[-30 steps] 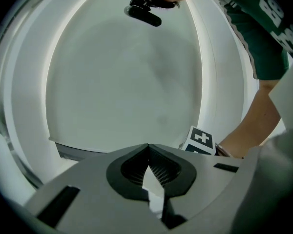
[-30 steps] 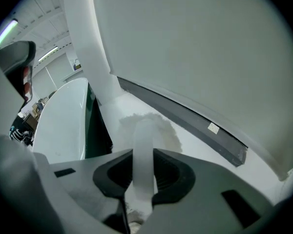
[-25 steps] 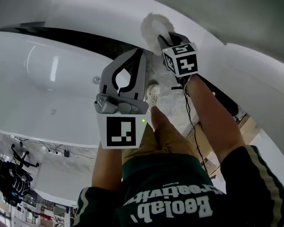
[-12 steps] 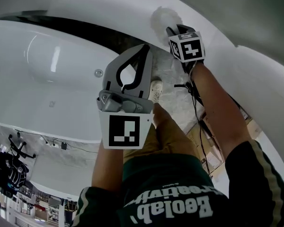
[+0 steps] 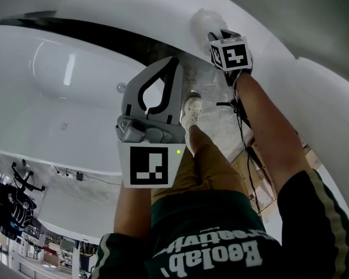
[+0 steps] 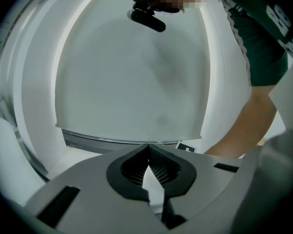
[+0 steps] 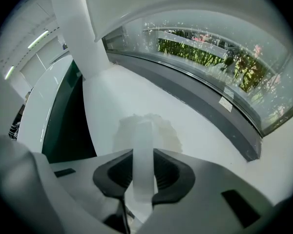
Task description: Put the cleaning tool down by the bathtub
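**Bathtub** (image 5: 46,115): white, filling the left of the head view, its drain (image 5: 121,88) near the middle of the basin.

**Left gripper** (image 5: 174,64): held over the tub's right edge. In its own view the jaws met at the tips (image 6: 147,150) with nothing between them (clenched and empty). Beyond them was only white surface.

**Shoe** (image 5: 191,110): pale, planted on the grey marbled floor (image 5: 215,95) just right of the left gripper, with a tan trouser leg (image 5: 206,161) rising from it.

**Cleaning tool** (image 5: 200,20): white, with a fluffy round head and a flat pale handle. In the head view, the head lay past the far end of the floor strip, against a white curved surface to the right of the tub. In the right gripper view the head (image 7: 146,128) sat low on that white surface. Whether it pressed on the surface could not be told.

**Right gripper** (image 7: 142,156): pointed steeply downward, its jaws clamped on the tool's handle (image 7: 143,172). The head view showed mainly its marker cube (image 5: 230,54).

**Cable** (image 5: 242,138): black, trailing along the right forearm.
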Motion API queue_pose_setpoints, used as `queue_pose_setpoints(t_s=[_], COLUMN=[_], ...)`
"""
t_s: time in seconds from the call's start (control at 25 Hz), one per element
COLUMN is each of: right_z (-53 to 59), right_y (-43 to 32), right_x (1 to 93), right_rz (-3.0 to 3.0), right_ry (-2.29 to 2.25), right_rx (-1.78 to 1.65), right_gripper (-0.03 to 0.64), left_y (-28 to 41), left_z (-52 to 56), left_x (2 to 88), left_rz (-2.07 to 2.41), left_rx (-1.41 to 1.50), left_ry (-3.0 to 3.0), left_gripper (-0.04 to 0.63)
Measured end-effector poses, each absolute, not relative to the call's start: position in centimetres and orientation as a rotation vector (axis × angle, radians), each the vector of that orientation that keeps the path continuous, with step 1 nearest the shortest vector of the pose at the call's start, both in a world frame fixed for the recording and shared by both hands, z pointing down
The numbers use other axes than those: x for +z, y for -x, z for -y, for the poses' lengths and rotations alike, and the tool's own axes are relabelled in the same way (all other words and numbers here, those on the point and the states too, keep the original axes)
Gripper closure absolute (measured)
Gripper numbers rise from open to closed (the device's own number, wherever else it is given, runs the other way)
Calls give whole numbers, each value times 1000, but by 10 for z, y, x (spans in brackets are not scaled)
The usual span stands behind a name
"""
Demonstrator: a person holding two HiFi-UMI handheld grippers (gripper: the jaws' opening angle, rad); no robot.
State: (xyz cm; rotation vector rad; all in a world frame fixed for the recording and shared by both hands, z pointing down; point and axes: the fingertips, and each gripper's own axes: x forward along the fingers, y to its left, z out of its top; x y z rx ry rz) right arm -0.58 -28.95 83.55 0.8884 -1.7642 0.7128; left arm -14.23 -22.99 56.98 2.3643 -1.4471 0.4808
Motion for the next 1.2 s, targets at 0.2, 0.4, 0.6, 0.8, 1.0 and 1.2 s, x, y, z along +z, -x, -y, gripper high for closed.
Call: queue_pose_setpoints(t_s=[0.2, 0.4, 0.6, 0.8, 1.0, 1.2], right_z=[290, 290, 290, 290, 288, 287], right_y=[6, 5, -1, 13, 11, 10], right_x=[839, 838, 833, 834, 828, 817], right_rz=[1768, 1784, 1798, 1880, 1866, 1875], right_ry=[-872, -872, -929, -926, -922, -945], right_rx=[712, 739, 735, 851, 835, 819], right_gripper=[522, 520, 446, 288, 285, 282], left_y=[148, 141, 125, 123, 124, 125], left_z=[226, 229, 224, 228, 227, 227], left_x=[580, 577, 573, 579, 577, 574], left_rz=[1449, 1459, 1437, 1430, 1445, 1448], left_rx=[516, 495, 502, 505, 487, 463], left_ry=[-2341, -2313, -2319, -2317, -2272, -2259], left_gripper=[586, 586, 586, 586, 586, 586])
